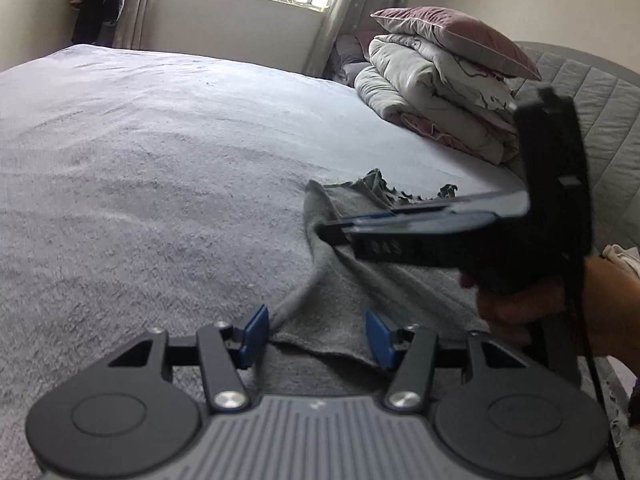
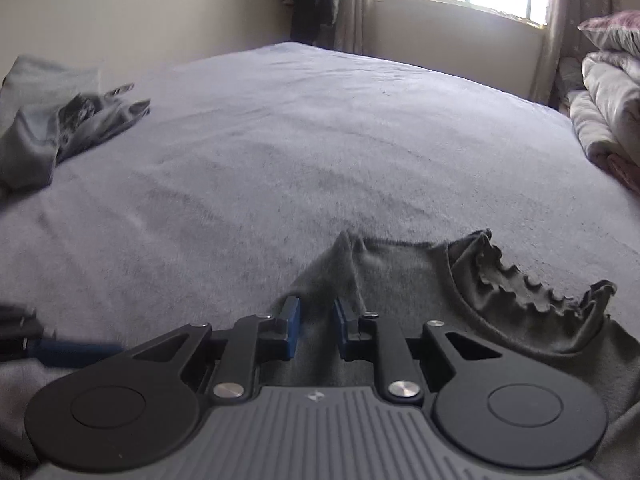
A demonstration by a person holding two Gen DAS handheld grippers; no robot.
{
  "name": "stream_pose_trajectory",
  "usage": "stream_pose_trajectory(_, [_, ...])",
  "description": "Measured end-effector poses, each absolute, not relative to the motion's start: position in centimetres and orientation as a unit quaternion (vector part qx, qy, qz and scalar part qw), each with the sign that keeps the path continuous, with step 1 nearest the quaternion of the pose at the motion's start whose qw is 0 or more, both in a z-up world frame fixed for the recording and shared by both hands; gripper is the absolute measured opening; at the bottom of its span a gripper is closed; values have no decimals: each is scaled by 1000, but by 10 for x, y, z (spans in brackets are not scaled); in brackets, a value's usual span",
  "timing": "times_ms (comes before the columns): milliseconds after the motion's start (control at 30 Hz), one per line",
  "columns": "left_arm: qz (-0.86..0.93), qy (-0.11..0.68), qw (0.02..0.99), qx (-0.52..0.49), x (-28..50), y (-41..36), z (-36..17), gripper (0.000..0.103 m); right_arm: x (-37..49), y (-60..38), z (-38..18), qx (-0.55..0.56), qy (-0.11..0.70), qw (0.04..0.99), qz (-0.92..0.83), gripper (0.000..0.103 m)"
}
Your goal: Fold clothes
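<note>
Both your grippers sit over the grey top (image 2: 404, 280) on the bed (image 1: 160, 160). Left gripper (image 1: 316, 336) gapes wide, pads clear of the cloth. Right gripper (image 2: 316, 330) is narrower, probably not pinching.

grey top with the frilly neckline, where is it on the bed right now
The grey top lies on the near edge of the bed, directly ahead of both grippers; its frilly neckline sits lower right in the right wrist view.

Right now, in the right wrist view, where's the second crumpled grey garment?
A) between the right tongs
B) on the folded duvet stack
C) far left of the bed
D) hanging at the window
C: the crumpled grey garment lies at the far left of the bed, apart from the frilled grey top near the camera.
</note>
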State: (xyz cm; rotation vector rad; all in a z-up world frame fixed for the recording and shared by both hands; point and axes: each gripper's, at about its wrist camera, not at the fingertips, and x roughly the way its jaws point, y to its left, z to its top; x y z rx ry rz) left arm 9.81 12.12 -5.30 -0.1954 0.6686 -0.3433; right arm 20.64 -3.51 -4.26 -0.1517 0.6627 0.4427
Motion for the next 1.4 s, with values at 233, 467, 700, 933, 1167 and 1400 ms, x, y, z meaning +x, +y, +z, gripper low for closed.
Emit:
stream_pose_trajectory(233, [-167,324,926,-96,98,123,-54,55,235,-18,-45,-74,321,923,199,20])
stream_pose_trajectory(467, [-170,322,927,-89,98,123,-54,60,253,-16,-47,-52,325,927,181,24])
stream_pose_trajectory(700, [-162,329,923,-119,101,131,-47,71,228,-38,-27,-32,320,930,175,48])
stream_pose_trajectory(933, [-140,286,935,-153,94,143,-35,76,171,-81,-8,-22,326,933,154,58])
stream_pose_trajectory(1167, [-208,255,937,-120,72,113,-30,85,99,-112,-16,-41,343,928,143,66])
stream_pose_trajectory(1400, [-275,257,926,-23,46,71,-47,93,49,-127,-39,-46,343,929,133,71])
